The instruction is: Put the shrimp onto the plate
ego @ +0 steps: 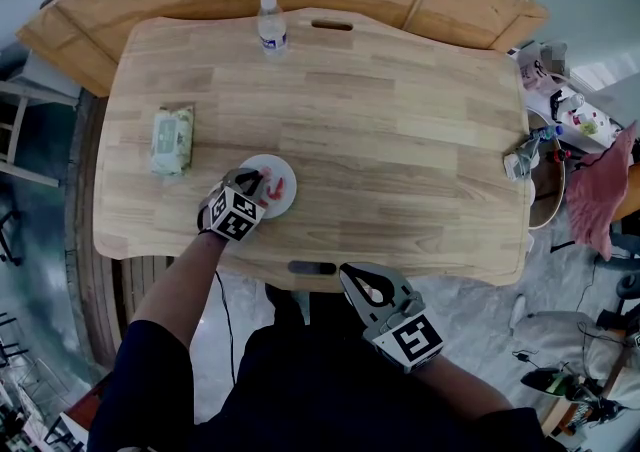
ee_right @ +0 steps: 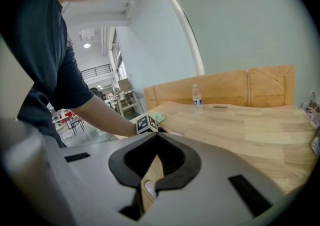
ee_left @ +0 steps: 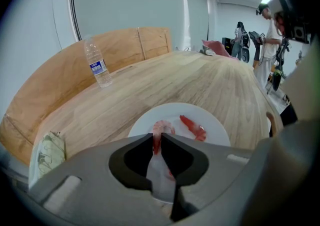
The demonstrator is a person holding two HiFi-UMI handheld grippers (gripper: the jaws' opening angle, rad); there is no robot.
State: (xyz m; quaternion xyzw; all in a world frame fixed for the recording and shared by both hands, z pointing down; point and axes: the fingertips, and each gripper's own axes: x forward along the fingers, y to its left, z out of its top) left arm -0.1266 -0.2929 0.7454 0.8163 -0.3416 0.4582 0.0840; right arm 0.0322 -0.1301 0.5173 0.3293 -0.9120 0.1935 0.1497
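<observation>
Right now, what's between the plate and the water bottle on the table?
Only bare wooden table lies between the plate and the water bottle, as the head view shows. The left gripper pinches a shrimp over the plate.

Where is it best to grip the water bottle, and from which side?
Probably at its labelled middle, coming level from the near side. The bottle stands upright with bare table around it, so jaws can close across the round body; the cap is narrower.
</observation>
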